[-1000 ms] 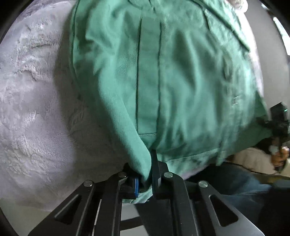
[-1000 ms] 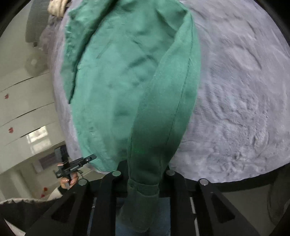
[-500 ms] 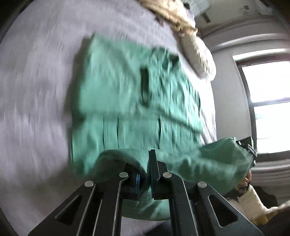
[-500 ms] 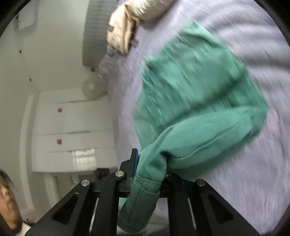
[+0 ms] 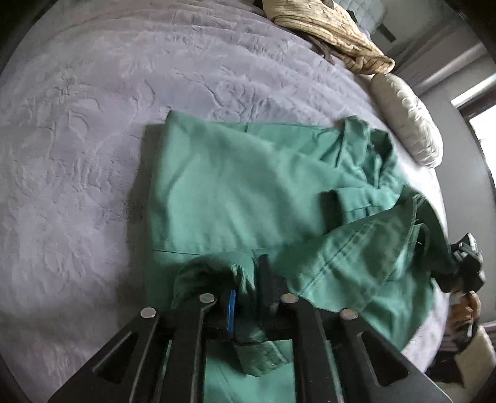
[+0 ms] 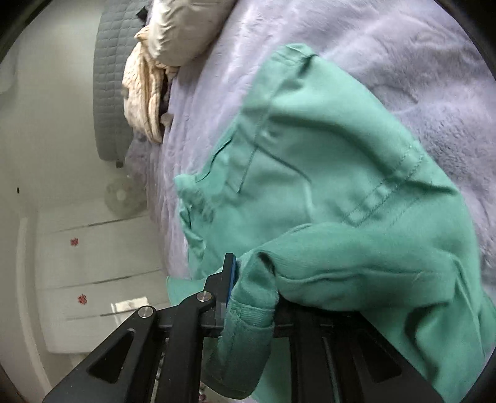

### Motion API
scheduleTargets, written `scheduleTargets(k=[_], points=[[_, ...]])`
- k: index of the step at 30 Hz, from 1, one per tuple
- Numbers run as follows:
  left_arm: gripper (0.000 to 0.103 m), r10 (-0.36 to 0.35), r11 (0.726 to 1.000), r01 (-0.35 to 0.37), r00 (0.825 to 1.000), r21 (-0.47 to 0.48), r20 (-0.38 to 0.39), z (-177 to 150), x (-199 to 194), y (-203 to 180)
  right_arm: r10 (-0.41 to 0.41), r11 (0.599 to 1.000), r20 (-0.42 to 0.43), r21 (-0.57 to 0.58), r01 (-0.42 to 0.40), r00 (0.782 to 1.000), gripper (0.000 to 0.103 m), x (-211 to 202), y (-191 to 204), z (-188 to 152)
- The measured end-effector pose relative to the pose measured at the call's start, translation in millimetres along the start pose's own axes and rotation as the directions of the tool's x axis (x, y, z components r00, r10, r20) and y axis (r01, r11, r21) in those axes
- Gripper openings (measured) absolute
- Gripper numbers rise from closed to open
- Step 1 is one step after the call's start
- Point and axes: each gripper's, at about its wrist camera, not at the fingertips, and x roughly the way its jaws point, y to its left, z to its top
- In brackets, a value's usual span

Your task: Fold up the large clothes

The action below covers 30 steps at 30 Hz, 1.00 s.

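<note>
1. Gripping a bunched hem of the green garment (image 5: 223, 192), the left tongs (image 5: 248, 297) are closed on cloth; a blue pad shows on one finger, fabric wedged between both.
2. Right tongs (image 6: 251, 288) likewise closed on a thick stitched edge of the same garment, a cuff-like end hanging below the fingers.
3. Garment location: most of it lies flat on the grey bed cover (image 5: 77, 139) ahead of the left tongs, partly doubled over. The near edge is lifted off the bed and spans between the two tongs.
4. Beyond the garment, far from both tongs: a beige pillow (image 5: 409, 121) and a tan crumpled cloth (image 5: 328, 28) at the head of the bed. Not touching the garment.
5. Judged step: carrying the lifted edge forward over the flat part to make a fold.
6. Risks:
   - Uneven travel of the two tongs would skew the fold line.
   - A loose flap ahead and to the right of the left tongs may get trapped underneath and bunch.
   - The right grip is on a thick seam; it could slip under tension.
   - Dragging low could pull the flat layer out of place.
</note>
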Motion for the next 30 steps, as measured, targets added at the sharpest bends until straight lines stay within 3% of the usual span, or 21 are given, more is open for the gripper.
scheduleTargets(k=[2, 3, 4, 6, 7, 8, 9, 10, 13, 17, 21, 23, 26, 28, 30], points=[[0.02, 0.002, 1.0, -0.002, 1.0, -0.012, -0.009, 0, -1, 2, 0.011, 1.0, -0.007, 0.001, -0.011, 1.0, 0.02, 1, -3, 1], [0.032, 0.02, 1.0, -0.021, 1.0, -0.016, -0.011, 1, -5, 3, 0.019, 1.0, -0.012, -0.002, -0.019, 1.0, 0.021, 1, -3, 2], [0.034, 0.027, 1.0, -0.027, 1.0, -0.015, 0.002, 1, -9, 2, 0.023, 1.0, -0.014, -0.004, -0.023, 1.0, 0.021, 1, -2, 3], [0.034, 0.029, 1.0, -0.029, 0.999, -0.006, 0.031, -1, -21, -2, 0.044, 0.999, -0.011, -0.006, -0.044, 0.999, 0.035, -3, 2, 3], [0.04, 0.032, 0.999, -0.032, 0.998, 0.005, 0.047, -1, -30, -4, 0.058, 0.998, -0.003, -0.011, -0.058, 0.998, 0.042, -8, 7, 1], [0.055, 0.037, 0.999, -0.037, 0.998, 0.011, 0.057, -2, -35, -6, 0.071, 0.997, 0.006, -0.021, -0.071, 0.997, 0.059, -13, 11, 0], [0.093, 0.077, 0.997, -0.079, 0.993, 0.018, 0.091, -1, -46, -8, 0.086, 0.996, 0.019, -0.039, -0.085, 0.996, 0.074, -17, 17, 1], [0.103, 0.112, 0.993, -0.117, 0.983, 0.022, 0.147, -1, -58, -11, 0.096, 0.994, 0.034, -0.062, -0.094, 0.995, 0.076, -22, 26, 1], [0.103, 0.101, 0.993, -0.11, 0.975, 0.036, 0.197, 6, -78, -11, 0.105, 0.988, 0.052, -0.12, -0.099, 0.993, 0.076, -36, 45, 4], [0.103, 0.145, 0.986, -0.156, 0.974, 0.053, 0.172, 7, -72, -12, -0.051, 0.965, 0.092, -0.254, 0.073, 0.994, 0.076, -45, 67, -4], [0.103, 0.161, 0.984, -0.17, 0.977, 0.058, 0.142, -3, -56, -14, -0.243, 0.881, 0.117, -0.389, 0.269, 0.963, 0.076, -30, 80, -24], [0.103, 0.152, 0.985, -0.161, 0.98, 0.057, 0.132, -7, -50, -16, -0.312, 0.835, 0.172, -0.419, 0.356, 0.934, 0.076, -27, 82, -29], [0.103, 0.18, 0.977, -0.194, 0.974, 0.093, 0.136, -4, -39, -24, -0.419, 0.73, 0.285, -0.458, 0.507, 0.862, 0.076, -25, 88, -25], [0.103, 0.218, 0.965, -0.238, 0.962, 0.113, 0.163, 7, -28, -31, -0.473, 0.664, 0.33, -0.476, 0.577, 0.817, 0.076, -20, 88, -20], [0.103, 0.231, 0.96, -0.254, 0.957, 0.116, 0.176, 18, -19, -35, -0.503, 0.623, 0.349, -0.488, 0.611, 0.791, 0.076, -11, 88, -14]])
